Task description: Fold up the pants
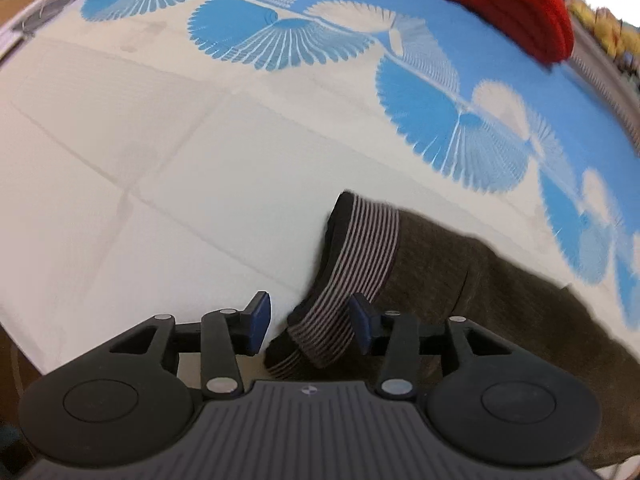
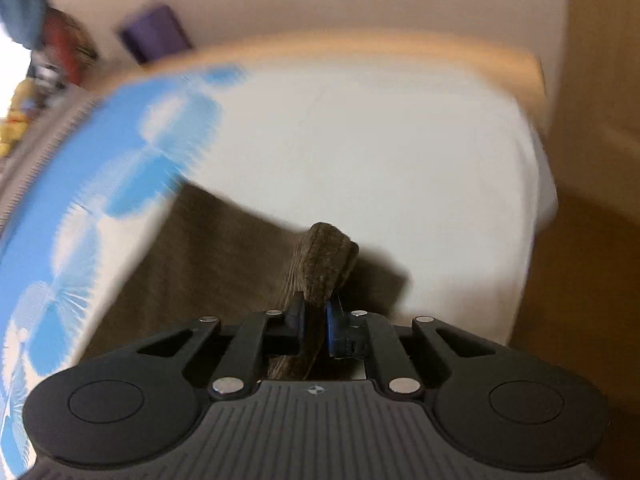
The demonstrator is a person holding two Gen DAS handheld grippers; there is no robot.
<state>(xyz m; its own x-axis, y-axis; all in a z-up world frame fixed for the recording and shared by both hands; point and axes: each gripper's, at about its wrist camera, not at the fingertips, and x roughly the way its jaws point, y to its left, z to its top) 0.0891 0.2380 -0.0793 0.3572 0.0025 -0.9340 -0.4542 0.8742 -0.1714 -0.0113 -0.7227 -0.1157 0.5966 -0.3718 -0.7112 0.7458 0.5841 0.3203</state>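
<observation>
Dark brown pants (image 1: 480, 280) lie on a white and blue patterned bedsheet (image 1: 160, 140). Their grey-striped waistband (image 1: 352, 264) points toward my left gripper (image 1: 310, 322), which is open with the waistband's near corner between its blue pads, not clamped. In the right wrist view the pants (image 2: 208, 248) spread to the left. My right gripper (image 2: 316, 320) is shut on a bunched fold of the brown fabric (image 2: 326, 256), which sticks up past the fingertips. That view is motion-blurred.
A red folded garment (image 1: 520, 4) lies at the far right of the bed. The bed's near edge (image 1: 24, 344) runs below left. A purple object (image 2: 154, 34) and clutter sit beyond the bed by a wall. A wooden floor (image 2: 580, 280) lies right.
</observation>
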